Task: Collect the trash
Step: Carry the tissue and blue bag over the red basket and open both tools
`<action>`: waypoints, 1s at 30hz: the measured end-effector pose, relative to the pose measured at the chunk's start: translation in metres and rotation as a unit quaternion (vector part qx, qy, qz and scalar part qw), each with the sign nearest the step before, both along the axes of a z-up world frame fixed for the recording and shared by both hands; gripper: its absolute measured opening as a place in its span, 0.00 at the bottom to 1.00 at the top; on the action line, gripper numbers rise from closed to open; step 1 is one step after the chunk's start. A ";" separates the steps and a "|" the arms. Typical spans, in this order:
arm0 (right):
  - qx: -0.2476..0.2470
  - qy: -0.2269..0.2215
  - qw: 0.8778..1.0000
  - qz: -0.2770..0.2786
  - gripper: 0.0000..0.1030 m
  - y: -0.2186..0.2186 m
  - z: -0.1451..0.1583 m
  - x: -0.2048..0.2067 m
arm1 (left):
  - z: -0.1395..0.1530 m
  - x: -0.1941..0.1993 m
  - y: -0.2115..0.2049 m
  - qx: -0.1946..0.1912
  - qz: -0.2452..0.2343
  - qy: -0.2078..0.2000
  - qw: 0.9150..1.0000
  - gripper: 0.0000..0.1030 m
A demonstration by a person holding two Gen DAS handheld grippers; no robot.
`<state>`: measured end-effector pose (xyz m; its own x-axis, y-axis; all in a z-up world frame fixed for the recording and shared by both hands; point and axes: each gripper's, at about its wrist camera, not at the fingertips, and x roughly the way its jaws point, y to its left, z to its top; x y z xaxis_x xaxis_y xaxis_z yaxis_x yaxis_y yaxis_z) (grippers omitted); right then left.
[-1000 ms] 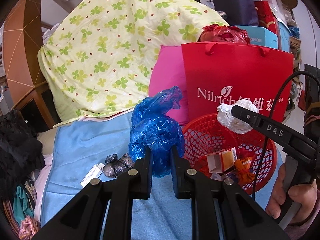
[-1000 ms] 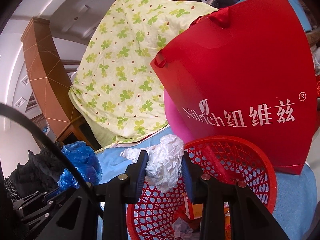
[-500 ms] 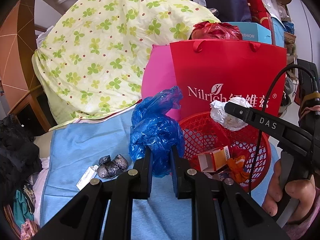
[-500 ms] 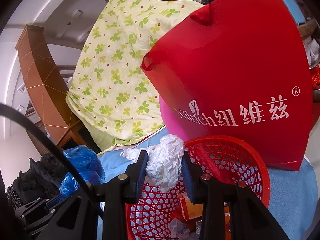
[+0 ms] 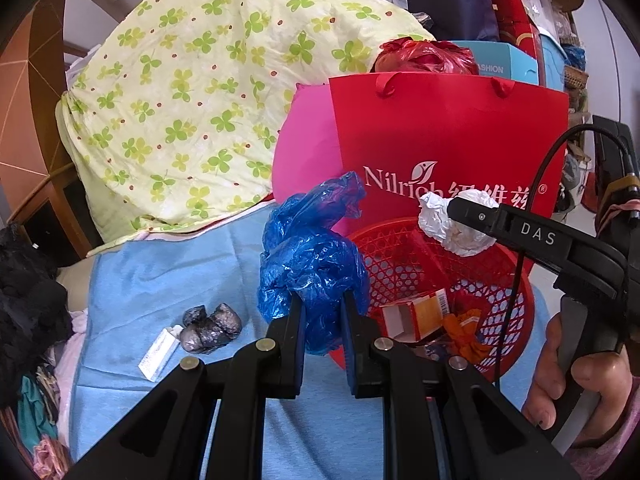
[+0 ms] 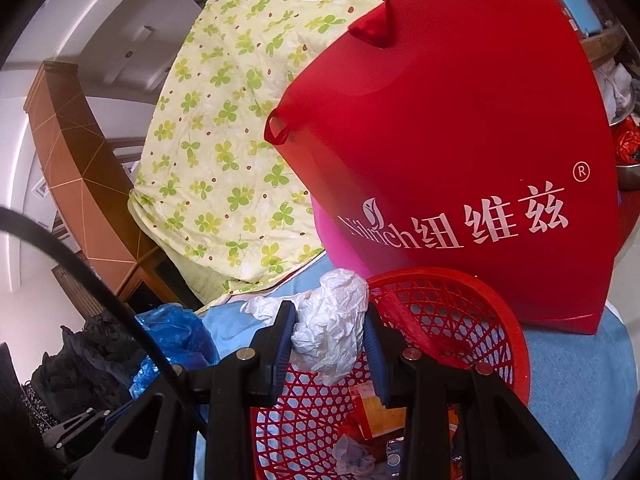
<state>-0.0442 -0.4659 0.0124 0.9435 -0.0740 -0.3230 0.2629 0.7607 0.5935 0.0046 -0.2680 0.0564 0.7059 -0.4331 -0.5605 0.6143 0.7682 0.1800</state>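
My left gripper (image 5: 322, 304) is shut on a crumpled blue plastic bag (image 5: 310, 252), held just left of the red mesh basket (image 5: 516, 308). The right gripper (image 6: 329, 320) is shut on a wad of white crumpled paper (image 6: 332, 320), which hangs over the basket's near-left rim (image 6: 516, 356). In the left wrist view that white wad (image 5: 452, 228) shows above the basket at the tip of the right gripper, a hand (image 5: 576, 380) on its handle. Inside the basket lie an orange and white carton (image 5: 416, 312) and orange scraps (image 5: 466, 332).
On the blue cloth (image 5: 160, 272) left of the basket lie a dark foil wad (image 5: 210, 328) and a small white box (image 5: 158, 354). A red paper bag (image 5: 448, 136) and pink bag (image 5: 304, 156) stand behind the basket. A clover-print quilt (image 5: 200, 92) rises at back left.
Both grippers keep their holds and have barely shifted. The right wrist view has tilted slightly, so the red bag leans further over; the white wad stays above the basket's rim.
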 end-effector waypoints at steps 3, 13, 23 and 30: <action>0.006 -0.001 1.000 -0.003 0.36 -0.001 -0.001 -0.001 | 0.000 -0.001 0.000 -0.008 -0.008 0.003 1.000 0.17; 0.019 0.001 1.000 -0.011 0.36 -0.008 -0.004 -0.006 | -0.001 -0.009 -0.008 -0.022 -0.036 0.006 0.999 0.17; 0.020 0.001 1.000 -0.012 0.36 -0.010 -0.005 -0.007 | -0.006 -0.005 -0.012 -0.025 -0.045 0.024 0.998 0.18; 0.026 0.005 1.000 -0.016 0.36 -0.011 -0.006 -0.008 | -0.011 0.002 -0.012 -0.028 -0.043 0.044 0.998 0.19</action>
<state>-0.0527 -0.4766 0.0064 0.9380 -0.0863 -0.3357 0.2914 0.7206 0.6291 0.0066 -0.2803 0.0454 0.6143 -0.5219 -0.5919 0.6893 0.7200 0.0806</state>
